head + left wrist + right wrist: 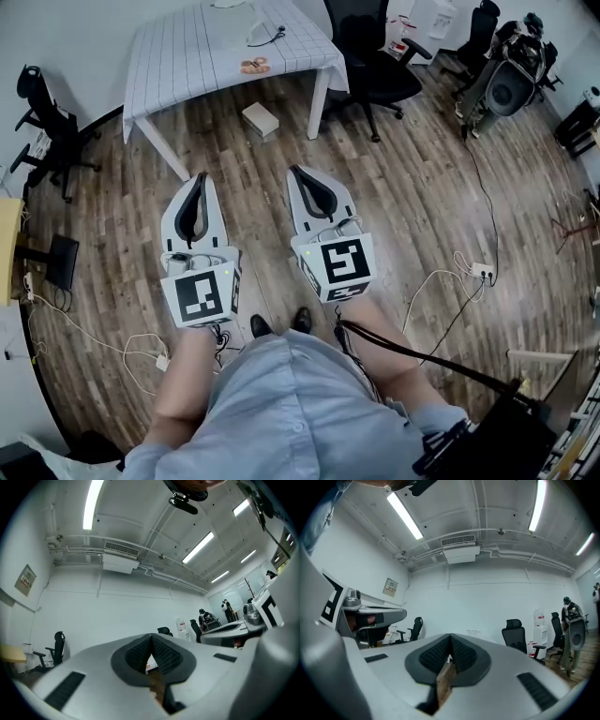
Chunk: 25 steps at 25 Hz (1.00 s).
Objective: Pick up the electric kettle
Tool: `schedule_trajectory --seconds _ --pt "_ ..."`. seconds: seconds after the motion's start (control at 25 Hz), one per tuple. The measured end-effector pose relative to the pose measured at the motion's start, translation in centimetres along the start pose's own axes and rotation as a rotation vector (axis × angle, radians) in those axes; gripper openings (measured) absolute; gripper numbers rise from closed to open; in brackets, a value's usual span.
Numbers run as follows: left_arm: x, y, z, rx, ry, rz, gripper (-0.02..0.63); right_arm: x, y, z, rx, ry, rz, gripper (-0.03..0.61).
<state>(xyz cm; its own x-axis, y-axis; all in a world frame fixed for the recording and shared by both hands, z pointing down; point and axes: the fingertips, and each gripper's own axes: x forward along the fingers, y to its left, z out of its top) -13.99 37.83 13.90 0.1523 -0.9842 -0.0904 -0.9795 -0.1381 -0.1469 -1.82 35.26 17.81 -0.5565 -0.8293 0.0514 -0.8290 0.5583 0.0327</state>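
Observation:
I cannot make out an electric kettle in any view. A table [178,70] under a white gridded cloth stands ahead, with a black cable [267,37] and a small orange thing [254,66] on it. My left gripper [201,177] and my right gripper [296,171] are held level side by side above the wood floor, short of the table. Both are shut, tips touching, with nothing between them. The left gripper view shows the left gripper [151,637] against a white wall, and the right gripper view shows the right gripper [450,637] the same way.
A small white box [261,119] lies on the floor by the table leg. Black office chairs [371,56] stand behind the table, another chair [45,122] at the left. Equipment [511,80] sits at the far right. Cables and a power strip [482,272] trail over the floor.

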Motion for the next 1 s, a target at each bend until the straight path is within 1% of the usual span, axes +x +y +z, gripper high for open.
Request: schedule_trajectory --seconds 0.16,0.36,0.64,0.8,1.0 --pt "1.0 -0.8 -0.2 0.003 0.011 0.005 -0.002 0.1 -1.3 -0.2 0.043 -0.013 0.016 0.002" --pt "2.2 -1.7 -0.5 0.006 0.017 0.025 -0.002 0.6 -3.6 -0.7 0.037 -0.004 0.021 0.003" --pt "5.1 -1.6 -2.7 0.001 0.058 0.025 -0.002 3.4 -5.6 -2.6 0.060 0.034 0.027 0.003" --pt "8.3 -0.3 -5.2 -0.011 0.072 0.026 -0.002 7.2 -6.7 -4.5 0.071 0.059 0.027 0.003" --pt "15.1 3.5 -7.7 -0.034 0.055 0.032 -0.002 14.9 -8.0 -5.2 0.048 0.058 0.028 0.003"
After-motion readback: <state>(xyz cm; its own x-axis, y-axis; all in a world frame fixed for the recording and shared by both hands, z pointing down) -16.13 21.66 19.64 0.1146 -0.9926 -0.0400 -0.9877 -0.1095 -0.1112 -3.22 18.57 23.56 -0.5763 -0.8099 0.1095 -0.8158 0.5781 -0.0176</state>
